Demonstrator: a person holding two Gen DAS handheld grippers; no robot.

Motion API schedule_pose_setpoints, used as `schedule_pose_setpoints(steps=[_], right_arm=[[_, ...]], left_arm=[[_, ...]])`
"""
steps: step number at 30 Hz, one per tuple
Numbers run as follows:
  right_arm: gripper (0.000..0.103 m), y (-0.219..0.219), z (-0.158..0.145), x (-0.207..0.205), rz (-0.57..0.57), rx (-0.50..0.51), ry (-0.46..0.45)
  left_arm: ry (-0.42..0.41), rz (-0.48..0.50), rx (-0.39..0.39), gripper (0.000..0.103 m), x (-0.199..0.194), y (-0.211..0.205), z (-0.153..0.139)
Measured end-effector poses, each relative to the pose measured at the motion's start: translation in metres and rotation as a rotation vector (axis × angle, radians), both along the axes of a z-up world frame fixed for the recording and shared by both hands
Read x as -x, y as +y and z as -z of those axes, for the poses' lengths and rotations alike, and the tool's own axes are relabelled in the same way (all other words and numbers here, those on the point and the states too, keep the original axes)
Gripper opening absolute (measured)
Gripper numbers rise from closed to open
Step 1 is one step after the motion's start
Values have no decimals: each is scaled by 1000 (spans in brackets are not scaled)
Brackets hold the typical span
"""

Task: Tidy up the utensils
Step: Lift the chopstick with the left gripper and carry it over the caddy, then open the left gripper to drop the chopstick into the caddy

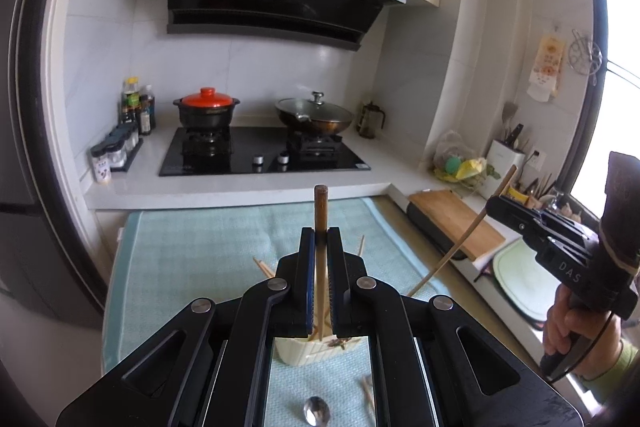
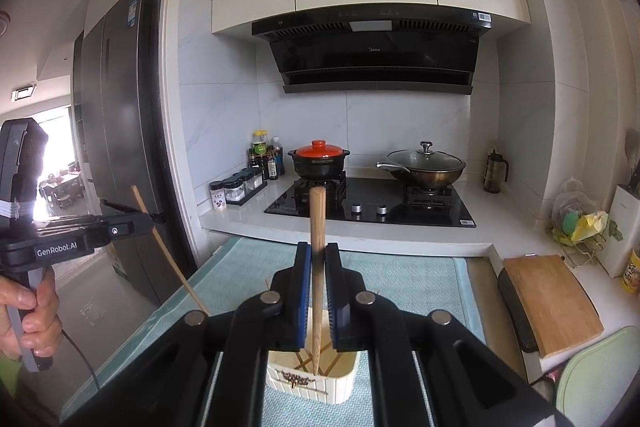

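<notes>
My left gripper (image 1: 321, 239) is shut on a dark-tipped wooden chopstick (image 1: 320, 219), held upright with its lower end in a cream utensil holder (image 1: 316, 351) on a teal mat (image 1: 200, 259). My right gripper (image 2: 318, 255) is shut on a lighter wooden chopstick (image 2: 318, 223), its tip down in the same holder (image 2: 312, 379), which holds several chopsticks. Each gripper shows in the other's view, the right one (image 1: 496, 205) and the left one (image 2: 144, 217), each with a slanted chopstick. A metal spoon (image 1: 316, 413) and a loose chopstick (image 1: 368, 395) lie on the mat.
A hob (image 1: 264, 155) carries a red-lidded pot (image 1: 207, 111) and a lidded wok (image 1: 314, 113). Spice jars and bottles (image 1: 124, 135) stand at the left. A wooden cutting board (image 2: 552, 299), a knife block (image 1: 506, 155) and a sink area (image 1: 520, 283) are at the right.
</notes>
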State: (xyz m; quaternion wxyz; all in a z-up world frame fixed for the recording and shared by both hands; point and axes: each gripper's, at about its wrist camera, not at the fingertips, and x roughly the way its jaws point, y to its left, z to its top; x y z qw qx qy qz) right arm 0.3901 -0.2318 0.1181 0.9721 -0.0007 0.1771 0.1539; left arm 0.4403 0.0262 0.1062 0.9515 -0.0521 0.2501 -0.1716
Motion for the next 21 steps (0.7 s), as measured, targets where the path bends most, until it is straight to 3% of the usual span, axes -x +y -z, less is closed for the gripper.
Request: schedule_pose_setpoints(steps=[7,16,21], right_arm=[[7,12,33,-55,-42,-7,54],[7,39,110,-138,-110,41,419],[8,50,149,-173,-115,41,524]], left_arm=[[67,7,2,4,-55,-10,34],[249,47,-34,4,-114,-28,106],[322,43,-65,5,-135,-34,137]])
